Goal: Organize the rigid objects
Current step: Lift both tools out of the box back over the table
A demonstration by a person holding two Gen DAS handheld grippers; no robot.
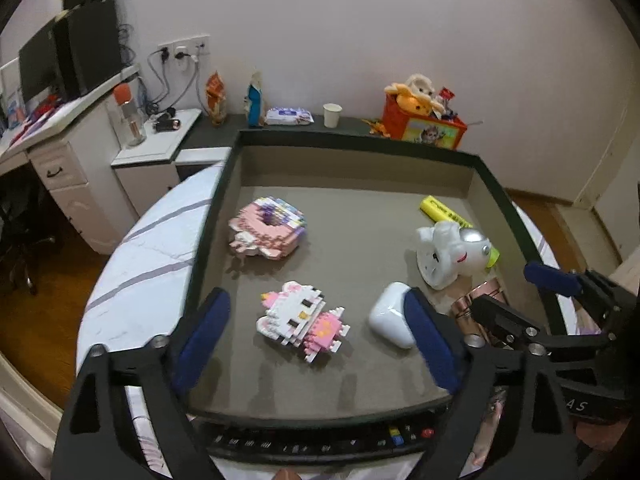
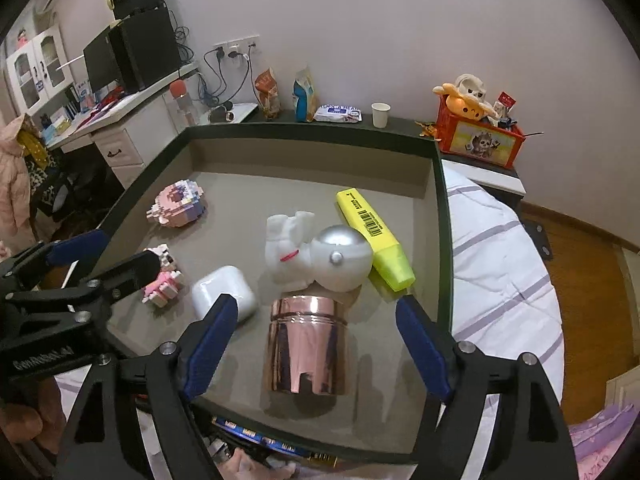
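A grey tray (image 1: pixel 352 168) with a dark rim holds a pink block figure (image 1: pixel 268 226), a white-and-pink block cat (image 1: pixel 300 318), a white earbud case (image 1: pixel 390 320), a white astronaut figure (image 1: pixel 452 248), a yellow highlighter (image 1: pixel 442 210) and a rose-gold cylinder (image 2: pixel 306 344). My left gripper (image 1: pixel 320 336) is open above the block cat and the earbud case (image 2: pixel 222 294). My right gripper (image 2: pixel 312 340) is open, its fingers either side of the cylinder, which lies in front of the astronaut (image 2: pixel 316 254) and highlighter (image 2: pixel 376 236).
The tray (image 2: pixel 440 200) rests on a striped white bed (image 2: pixel 500 248). Behind it a dark ledge holds a paper cup (image 1: pixel 332 114), a wipes pack (image 1: pixel 288 116), snack bags and an orange toy box (image 1: pixel 424 124). A white desk (image 1: pixel 60 148) stands to the left.
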